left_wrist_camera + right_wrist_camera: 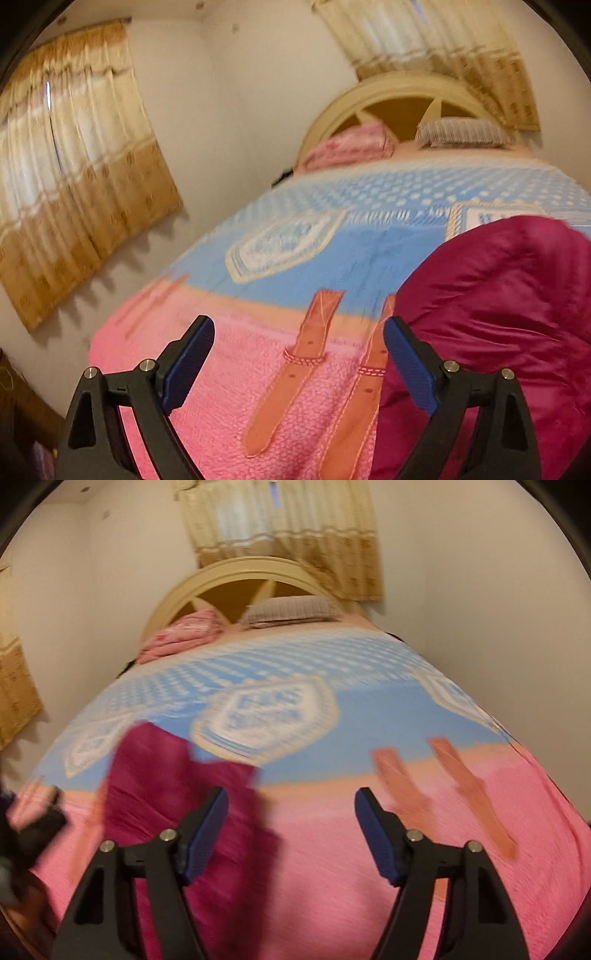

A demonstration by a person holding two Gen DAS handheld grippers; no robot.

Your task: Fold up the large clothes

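Nearest in the left wrist view, the left gripper [299, 328] stands released, its blue pads [192, 358] spread wide with only bedding showing between them. Just to its right a magenta satin garment [509, 314] lies heaped on the bed, rumpled and bulging up, touching or overlapping the right finger's edge; its lie is hard to read here because it fills the frame's right side.

In the right wrist view the right gripper [290, 812] is also released, jaws apart with bare pink blanket between them. The garment [177, 775] lies to the left of it, partly behind the left finger, blurred, its long axis seeming to run from the near edge away toward the headboard, with one squarish corner at its far right. At the far left edge a dark blurred shape [33, 827] shows, too smeared to identify.

The garment rests on the near part of the blanket [240, 369], pink with orange strap prints near, blue with white crests [266, 709] farther. Beyond lie a folded pink quilt [347, 146], a grey pillow [291, 609] and the arched cream headboard [207, 579]. Only the left view shows the tan curtain [74, 177] on the left wall fully.
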